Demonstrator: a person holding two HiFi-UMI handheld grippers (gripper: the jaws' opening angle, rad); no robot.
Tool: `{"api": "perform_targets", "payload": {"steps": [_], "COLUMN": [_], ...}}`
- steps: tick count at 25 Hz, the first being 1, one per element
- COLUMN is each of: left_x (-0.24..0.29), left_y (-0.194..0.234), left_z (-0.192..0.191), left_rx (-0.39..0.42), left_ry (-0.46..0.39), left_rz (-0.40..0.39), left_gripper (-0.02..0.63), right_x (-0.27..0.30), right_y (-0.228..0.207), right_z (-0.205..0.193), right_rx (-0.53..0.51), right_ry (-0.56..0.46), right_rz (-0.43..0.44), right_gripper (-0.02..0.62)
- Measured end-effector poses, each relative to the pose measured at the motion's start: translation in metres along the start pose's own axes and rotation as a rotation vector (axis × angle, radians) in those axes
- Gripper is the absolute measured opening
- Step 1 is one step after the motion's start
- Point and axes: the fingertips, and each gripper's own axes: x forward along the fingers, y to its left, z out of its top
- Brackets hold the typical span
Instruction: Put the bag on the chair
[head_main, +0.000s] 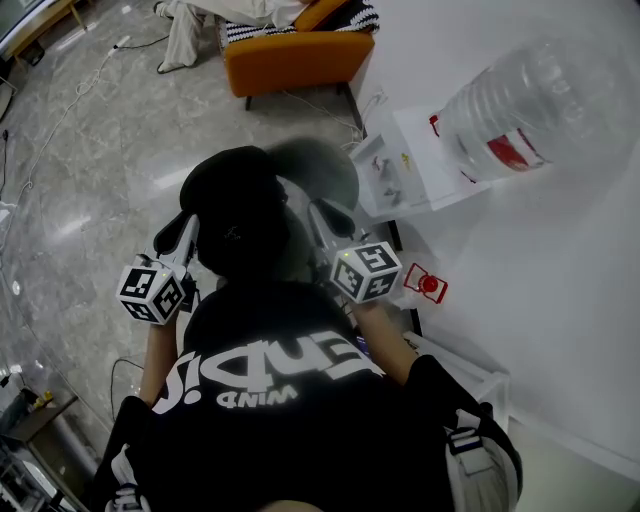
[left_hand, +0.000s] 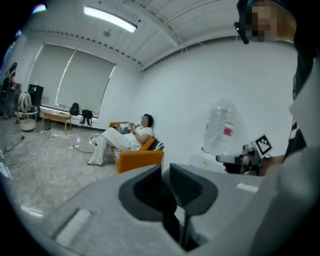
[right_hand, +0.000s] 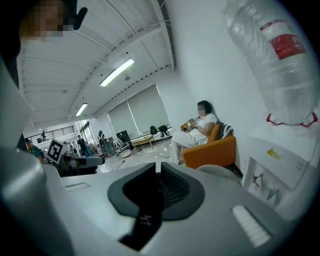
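Both grippers are raised at the person's shoulders, on either side of a black cap (head_main: 235, 205). My left gripper (head_main: 183, 232) is shut on a black bag strap (left_hand: 172, 225) that runs down between its jaws (left_hand: 165, 172). My right gripper (head_main: 322, 218) is shut on another black strap (right_hand: 147, 217) with a small white logo, pinched between its jaws (right_hand: 158, 170). The bag's body is not clearly visible; grey buckled straps (head_main: 468, 445) show by the black printed shirt. A round grey chair seat (head_main: 325, 170) stands just in front, partly hidden by the cap.
An orange armchair (head_main: 295, 55) with a seated person in white is farther ahead. A white water dispenser with a large clear bottle (head_main: 525, 105) stands against the white wall on the right. Cables (head_main: 70, 95) lie across the glossy floor on the left.
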Motion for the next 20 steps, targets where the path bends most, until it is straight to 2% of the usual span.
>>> {"api": "perform_targets", "payload": {"steps": [2,4,20], "left_x": [-0.003,-0.004,-0.002], "left_y": [0.006,0.010,0.019], "left_z": [-0.005,-0.009,-0.016], "left_rx": [0.014,0.015,0.009], "left_ry": [0.001,-0.001,-0.009], "left_rz": [0.031,0.048,0.096], "left_gripper": [0.021,0.002,0.000], "right_x": [-0.001,-0.001,0.010], "right_y": [-0.003,-0.004,-0.003], "right_z": [-0.001,-0.004,-0.032], "right_rx": [0.002,0.000,-0.008], "right_ry": [-0.013,-0.010,0.071], "right_rz": [-0.018,-0.023,-0.024], "right_gripper": [0.007,0.002,0.002]}}
